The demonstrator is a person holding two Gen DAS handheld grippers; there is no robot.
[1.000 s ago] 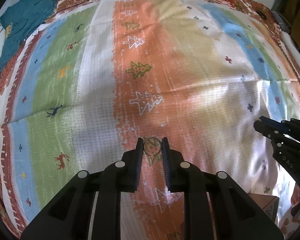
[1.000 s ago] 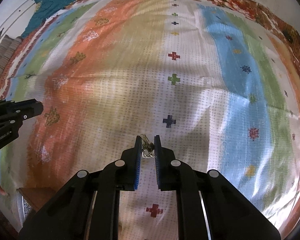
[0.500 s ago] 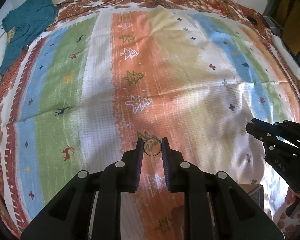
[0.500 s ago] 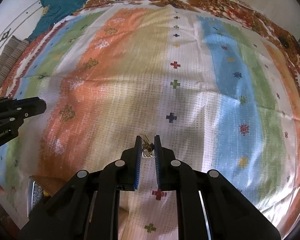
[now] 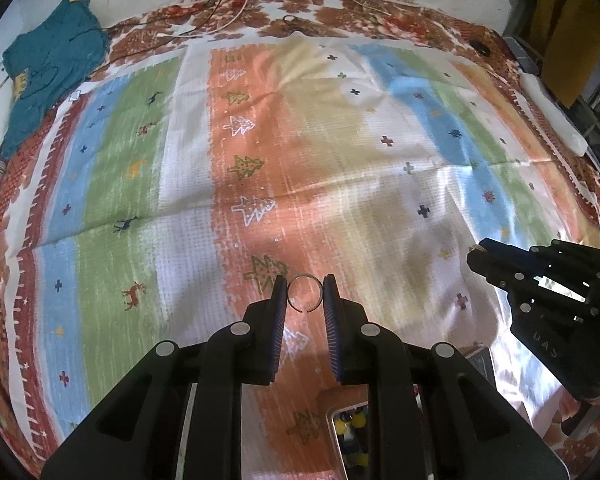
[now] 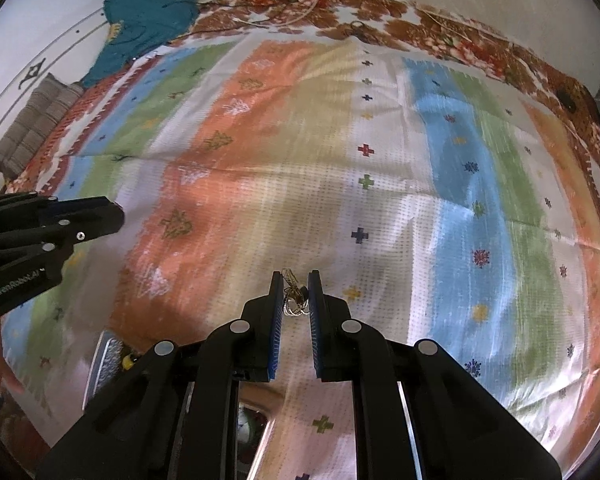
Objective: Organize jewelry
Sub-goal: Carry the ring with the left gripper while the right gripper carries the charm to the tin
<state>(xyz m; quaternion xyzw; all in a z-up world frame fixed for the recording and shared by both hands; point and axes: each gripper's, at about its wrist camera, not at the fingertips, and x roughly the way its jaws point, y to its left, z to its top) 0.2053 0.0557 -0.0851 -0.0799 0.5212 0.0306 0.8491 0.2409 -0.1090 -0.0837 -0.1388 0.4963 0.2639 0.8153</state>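
My left gripper [image 5: 305, 294] is shut on a thin open metal bangle [image 5: 305, 279], held above the striped bedspread [image 5: 260, 140]. My right gripper [image 6: 296, 292] is shut on a small bunch of golden jewelry [image 6: 294, 294], also held in the air. The right gripper shows in the left wrist view [image 5: 476, 254] at the right edge. The left gripper shows at the left edge of the right wrist view [image 6: 118, 216]. A box with coloured beads [image 5: 352, 436] lies below, partly hidden behind the left gripper's fingers.
A teal garment [image 5: 48, 68] lies at the far left corner of the bed. Cables [image 5: 220, 20] run along the far edge by the wall. A white bolster [image 5: 552, 116] lies at the right edge. A metal-edged tray [image 6: 102, 364] shows under the right gripper.
Both grippers have risen and pulled back from the bedspread with their jewelry still held. More of the bed and the box beneath have come into view.
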